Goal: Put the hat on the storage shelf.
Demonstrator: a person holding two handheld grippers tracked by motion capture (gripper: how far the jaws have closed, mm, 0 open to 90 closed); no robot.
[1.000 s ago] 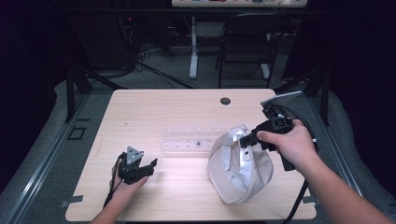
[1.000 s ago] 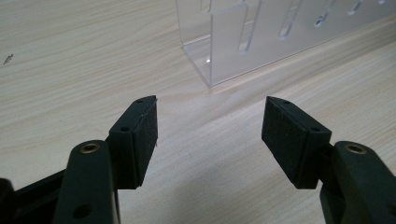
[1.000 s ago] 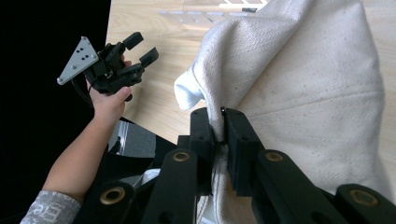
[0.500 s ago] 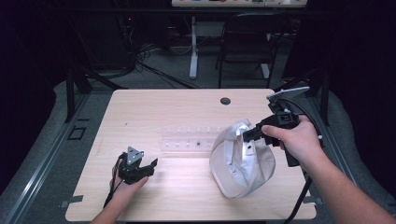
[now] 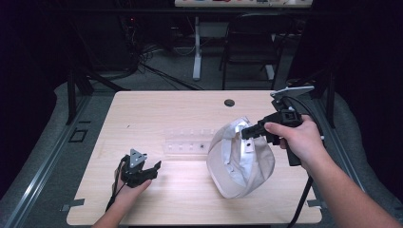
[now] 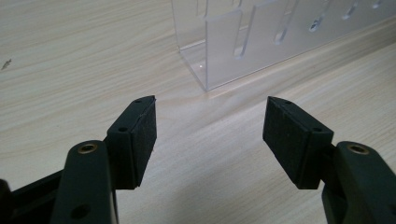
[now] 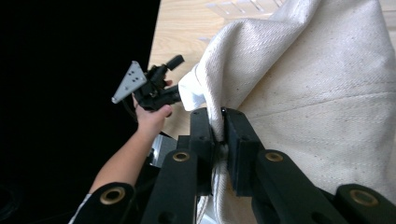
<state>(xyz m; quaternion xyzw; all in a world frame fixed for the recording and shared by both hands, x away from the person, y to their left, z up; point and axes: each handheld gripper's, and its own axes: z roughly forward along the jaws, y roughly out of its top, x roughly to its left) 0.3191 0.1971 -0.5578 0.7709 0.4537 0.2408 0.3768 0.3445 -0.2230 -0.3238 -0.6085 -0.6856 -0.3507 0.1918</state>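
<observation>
A cream-white cloth cap (image 5: 240, 161) hangs at the table's right side, its lower part resting on the wood. My right gripper (image 5: 246, 133) is shut on the cap's upper edge and lifts it. In the right gripper view the jaws pinch a fold of the cap (image 7: 327, 93), the gripper (image 7: 219, 126) closed tight on the fabric. My left gripper (image 5: 151, 170) rests low on the table at the front left, open and empty. In the left gripper view its open gripper (image 6: 210, 123) faces the corner of a clear plastic rack (image 6: 261, 37).
The clear plastic rack (image 5: 187, 142) lies flat at the middle of the wooden table (image 5: 142, 118). A dark round grommet (image 5: 229, 102) sits near the far edge. Chairs and desk legs stand beyond the table in the dark.
My right gripper has lifted the cap's edge higher and slightly rightward, so the cap stands more upright. The left gripper has stayed put.
</observation>
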